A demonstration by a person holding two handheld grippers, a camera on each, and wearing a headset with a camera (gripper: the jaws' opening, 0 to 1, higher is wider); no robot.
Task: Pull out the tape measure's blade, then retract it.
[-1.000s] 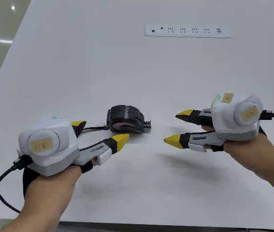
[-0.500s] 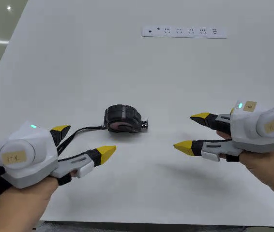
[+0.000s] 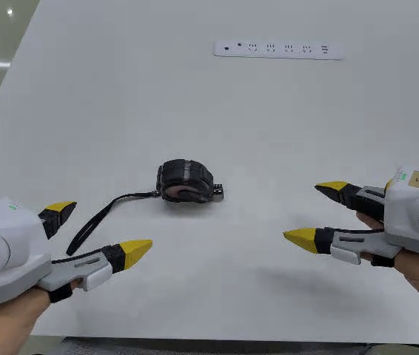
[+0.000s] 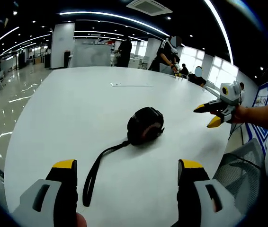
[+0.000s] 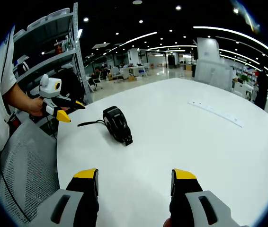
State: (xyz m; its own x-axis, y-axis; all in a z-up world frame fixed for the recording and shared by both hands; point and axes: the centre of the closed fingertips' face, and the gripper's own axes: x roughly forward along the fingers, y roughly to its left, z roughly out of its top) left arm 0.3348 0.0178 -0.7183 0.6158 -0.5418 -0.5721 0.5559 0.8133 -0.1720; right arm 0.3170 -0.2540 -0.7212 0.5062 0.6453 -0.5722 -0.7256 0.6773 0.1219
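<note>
Spread and empty, the left tool (image 3: 100, 229) and right tool (image 3: 312, 212) have been drawn back to seven and four o'clock of the tape measure (image 3: 187, 182), left wound-in on the tabletop (image 3: 217, 111), so the task is judged finished.

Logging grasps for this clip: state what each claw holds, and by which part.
Nothing is held. The left claw and the right claw are both open and empty; the tape measure lies on the table between them, touched by neither.

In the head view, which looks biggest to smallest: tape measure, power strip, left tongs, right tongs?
Left tongs and right tongs: biggest, alike, nearest the camera.
Then tape measure and power strip: unsure, strip longer but thinner, farther.
</note>
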